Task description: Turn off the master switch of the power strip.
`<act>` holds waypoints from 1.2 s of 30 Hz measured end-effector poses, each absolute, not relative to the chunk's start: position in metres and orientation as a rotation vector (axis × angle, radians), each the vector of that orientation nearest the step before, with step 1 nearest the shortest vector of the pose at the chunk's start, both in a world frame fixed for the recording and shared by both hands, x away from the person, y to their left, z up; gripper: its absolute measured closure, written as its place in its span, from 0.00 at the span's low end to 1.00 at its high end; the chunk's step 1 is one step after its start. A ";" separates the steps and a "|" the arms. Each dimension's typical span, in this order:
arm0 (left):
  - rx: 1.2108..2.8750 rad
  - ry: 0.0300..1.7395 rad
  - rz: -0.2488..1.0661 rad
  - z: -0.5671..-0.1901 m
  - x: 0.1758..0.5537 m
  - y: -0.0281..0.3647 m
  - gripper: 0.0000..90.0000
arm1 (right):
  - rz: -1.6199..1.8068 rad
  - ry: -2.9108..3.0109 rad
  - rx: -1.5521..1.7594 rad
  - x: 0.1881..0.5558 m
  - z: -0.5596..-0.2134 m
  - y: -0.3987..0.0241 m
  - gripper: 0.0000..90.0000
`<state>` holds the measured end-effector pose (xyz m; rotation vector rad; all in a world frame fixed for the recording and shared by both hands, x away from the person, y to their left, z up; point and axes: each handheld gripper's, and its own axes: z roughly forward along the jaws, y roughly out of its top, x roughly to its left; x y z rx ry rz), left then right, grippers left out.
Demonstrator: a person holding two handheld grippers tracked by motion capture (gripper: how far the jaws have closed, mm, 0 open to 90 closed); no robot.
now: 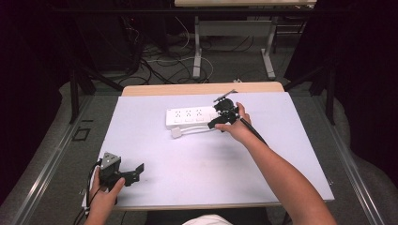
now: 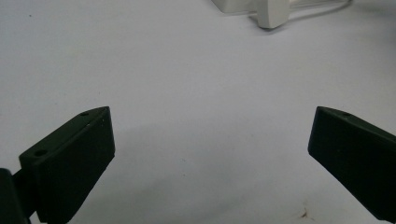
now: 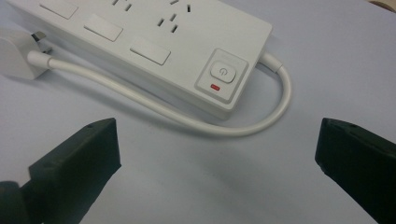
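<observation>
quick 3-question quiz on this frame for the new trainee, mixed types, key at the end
1. True or false: the right hand-held gripper is shut on the white cable.
2. Which end of the power strip carries the power button: A) the end where the cable leaves it, B) the opposite end, C) the middle?
3. Fill in: the left hand-held gripper sits near the table's ____ corner on the person's side, its jaws open.

Key: 1 false, both jaws stand apart with the cable beyond them. 2 A. 3 left.
</observation>
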<state>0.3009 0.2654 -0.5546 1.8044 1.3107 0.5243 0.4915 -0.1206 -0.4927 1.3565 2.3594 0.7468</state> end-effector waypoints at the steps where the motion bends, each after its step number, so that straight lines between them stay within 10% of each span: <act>1: 1.803 1.311 0.523 -0.555 0.301 0.265 0.01 | 0.742 2.366 1.350 0.490 -0.492 -0.121 0.00; 36: 1.801 1.304 0.521 -0.554 0.301 0.264 0.01 | 0.897 2.365 1.218 0.423 -0.475 -0.153 0.00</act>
